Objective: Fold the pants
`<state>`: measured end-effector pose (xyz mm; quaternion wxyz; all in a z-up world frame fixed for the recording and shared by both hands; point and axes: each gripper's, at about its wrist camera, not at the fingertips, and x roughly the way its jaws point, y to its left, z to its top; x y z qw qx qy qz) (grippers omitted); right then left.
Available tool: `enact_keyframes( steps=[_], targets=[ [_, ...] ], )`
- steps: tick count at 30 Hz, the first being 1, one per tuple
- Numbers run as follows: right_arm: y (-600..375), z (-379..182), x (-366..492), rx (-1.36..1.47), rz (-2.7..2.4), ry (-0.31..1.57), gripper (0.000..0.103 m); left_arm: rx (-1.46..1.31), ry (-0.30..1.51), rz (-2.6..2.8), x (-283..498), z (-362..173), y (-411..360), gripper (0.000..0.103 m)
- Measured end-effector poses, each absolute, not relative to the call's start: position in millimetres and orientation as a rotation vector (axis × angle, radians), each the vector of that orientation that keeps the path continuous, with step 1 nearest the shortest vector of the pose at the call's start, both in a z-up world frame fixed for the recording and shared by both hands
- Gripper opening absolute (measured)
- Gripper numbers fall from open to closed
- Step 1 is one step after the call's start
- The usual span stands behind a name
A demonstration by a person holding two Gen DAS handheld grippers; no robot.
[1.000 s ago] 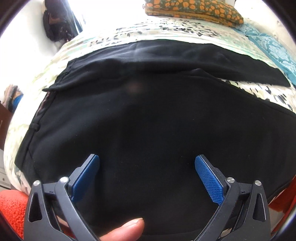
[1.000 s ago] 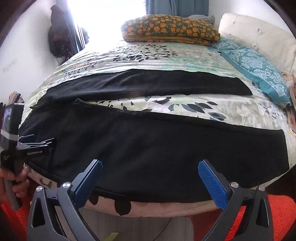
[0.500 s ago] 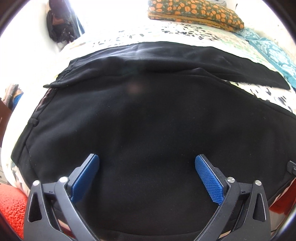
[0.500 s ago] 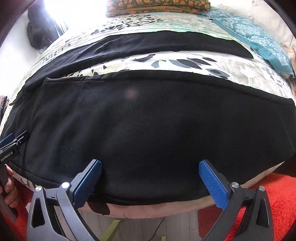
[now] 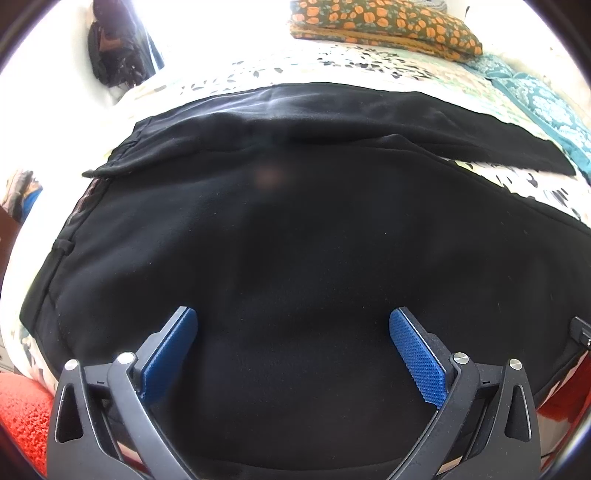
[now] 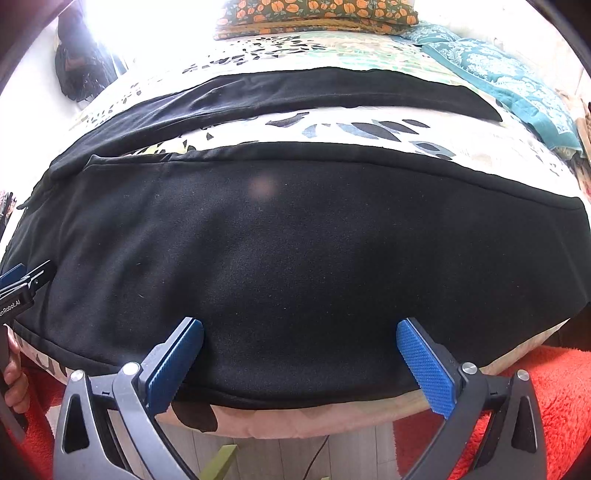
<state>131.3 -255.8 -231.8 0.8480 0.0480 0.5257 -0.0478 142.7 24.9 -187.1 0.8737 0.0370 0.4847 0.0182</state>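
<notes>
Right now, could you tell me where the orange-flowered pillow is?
The orange-flowered pillow lies at the far end of the bed, top centre in the right wrist view, beyond the black pants and just left of the teal blanket.

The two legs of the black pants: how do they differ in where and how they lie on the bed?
The near leg lies along the bed's front edge, under both open grippers; the far leg lies farther back, toward the pillow. The near leg looks smooth; the far leg is wrinkled near the waist. Both are black, spread flat, apart, with floral sheet showing between.
</notes>
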Motion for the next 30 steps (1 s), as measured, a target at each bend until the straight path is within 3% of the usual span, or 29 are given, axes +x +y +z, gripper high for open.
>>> enact_keyframes(
  steps=[30],
  targets=[
    [-263.4, -224.2, 132.6, 0.132, -0.093, 1.119, 0.103, 0.033, 0.984, -0.020, 139.7, -170.1, 29.8, 0.102]
  ],
)
